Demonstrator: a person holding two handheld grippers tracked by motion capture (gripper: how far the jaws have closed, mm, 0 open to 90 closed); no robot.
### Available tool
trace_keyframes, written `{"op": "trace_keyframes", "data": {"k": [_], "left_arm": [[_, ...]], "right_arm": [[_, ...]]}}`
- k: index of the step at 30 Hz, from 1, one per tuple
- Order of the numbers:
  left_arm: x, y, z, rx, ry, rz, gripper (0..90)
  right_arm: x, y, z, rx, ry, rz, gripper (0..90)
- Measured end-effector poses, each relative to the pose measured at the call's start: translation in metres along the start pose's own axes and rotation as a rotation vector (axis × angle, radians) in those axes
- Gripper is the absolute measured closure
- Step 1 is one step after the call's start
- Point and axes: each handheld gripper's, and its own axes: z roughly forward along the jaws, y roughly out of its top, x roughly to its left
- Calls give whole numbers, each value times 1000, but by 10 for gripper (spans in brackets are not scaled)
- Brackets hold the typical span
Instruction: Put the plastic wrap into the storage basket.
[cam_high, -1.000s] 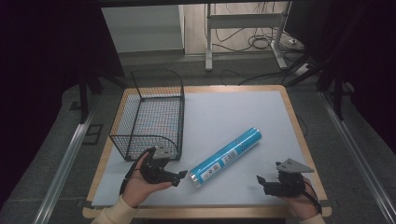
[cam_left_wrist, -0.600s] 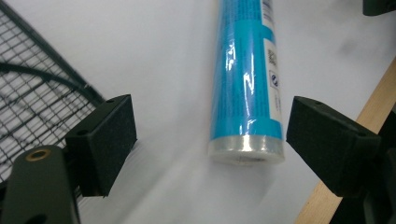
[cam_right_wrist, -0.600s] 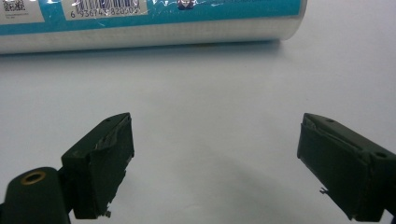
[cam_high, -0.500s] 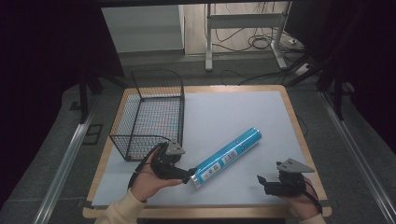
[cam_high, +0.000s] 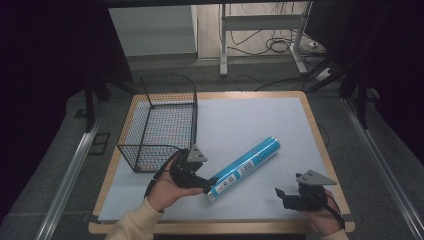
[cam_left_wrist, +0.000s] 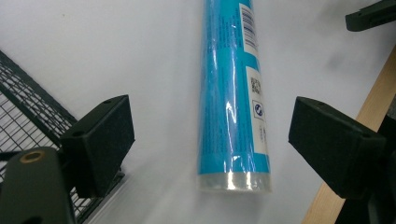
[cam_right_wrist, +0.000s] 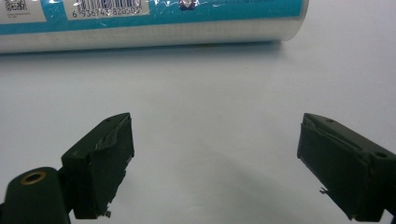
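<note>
A long blue-and-white tube (cam_high: 245, 165) lies diagonally on the white table top, its near end pointing at the front left. My left gripper (cam_high: 206, 187) is at that near end and stands open. In the left gripper view the tube (cam_left_wrist: 233, 93) lies between the two black pads (cam_left_wrist: 100, 140), which stand wide apart and clear of it. My right gripper (cam_high: 281, 197) rests near the front right of the table, open and holding nothing. In the right gripper view the tube (cam_right_wrist: 154, 23) runs across the top, well beyond the gripper (cam_right_wrist: 215, 158).
A black wire basket (cam_high: 160, 120) stands at the left of the table, just behind my left hand; its mesh (cam_left_wrist: 28, 116) is close to the left jaw. The wooden table edge (cam_high: 220, 227) runs along the front. Cables and desk legs lie on the floor behind.
My left gripper has moved right from beside the basket to the tube's near end, its open jaws now on either side of the tube. The right gripper and the tube have stayed put.
</note>
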Motion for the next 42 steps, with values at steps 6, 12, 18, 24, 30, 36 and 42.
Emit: {"op": "trace_keyframes", "data": {"k": [6, 12, 18, 24, 30, 36, 42], "left_arm": [[1, 4, 6, 13, -7, -2, 144], [1, 10, 14, 25, -16, 1, 141], [-1, 15, 21, 37, -21, 3, 141], [-4, 22, 31, 50, -31, 10, 137], [-6, 28, 38, 59, -38, 14, 136], [-8, 35, 47, 64, -42, 23, 137], [-12, 44, 60, 79, -58, 33, 137]], "right_arm": [[0, 0, 0, 1, 2, 0, 110], [0, 0, 0, 3, 0, -2, 111], [0, 0, 0, 5, 1, -5, 111], [-1, 0, 0, 4, -4, -3, 111], [0, 0, 0, -1, 2, -3, 113], [-2, 0, 0, -6, -2, 0, 117], [-1, 1, -2, -11, -5, 5, 118]]}}
